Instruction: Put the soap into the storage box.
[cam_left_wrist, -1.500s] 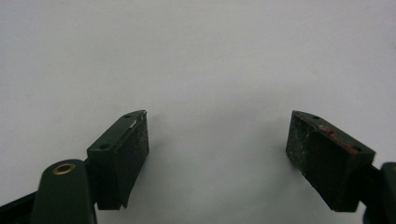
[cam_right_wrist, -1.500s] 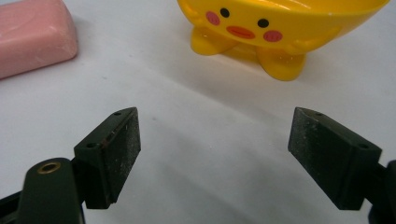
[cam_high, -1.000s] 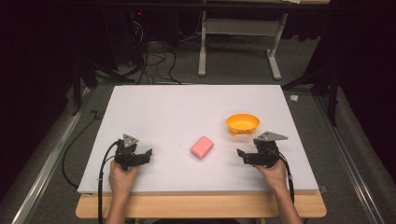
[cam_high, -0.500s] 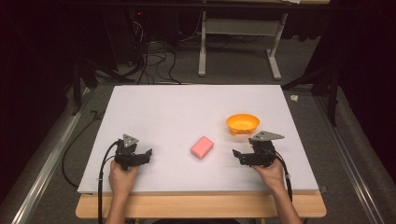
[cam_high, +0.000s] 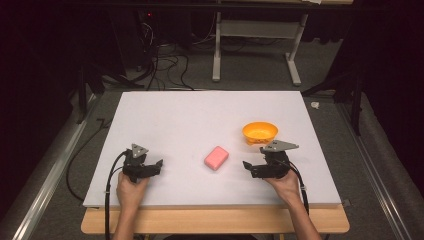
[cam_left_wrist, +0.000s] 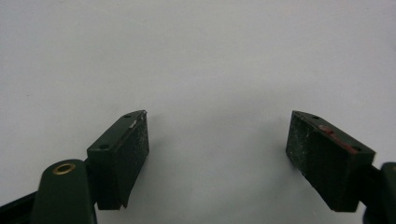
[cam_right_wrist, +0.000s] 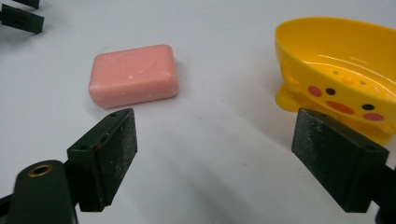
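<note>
The likeliest slip, as I judge it, is the right gripper (cam_high: 248, 167) nudging the pink soap bar (cam_high: 216, 158) sideways across the smooth white table (cam_high: 200, 115) instead of straddling it, since its jaws are apart and angled toward the bar but not yet around it; a wide swing could also knock the yellow soap dish (cam_high: 260, 133) just beside that gripper. The bar looks rounded, matte and faintly scuffed, lying flat mid-table between both grippers, apart from the dish. The left gripper (cam_high: 156, 165) rests low over bare table, jaws apart, holding nothing.
</note>
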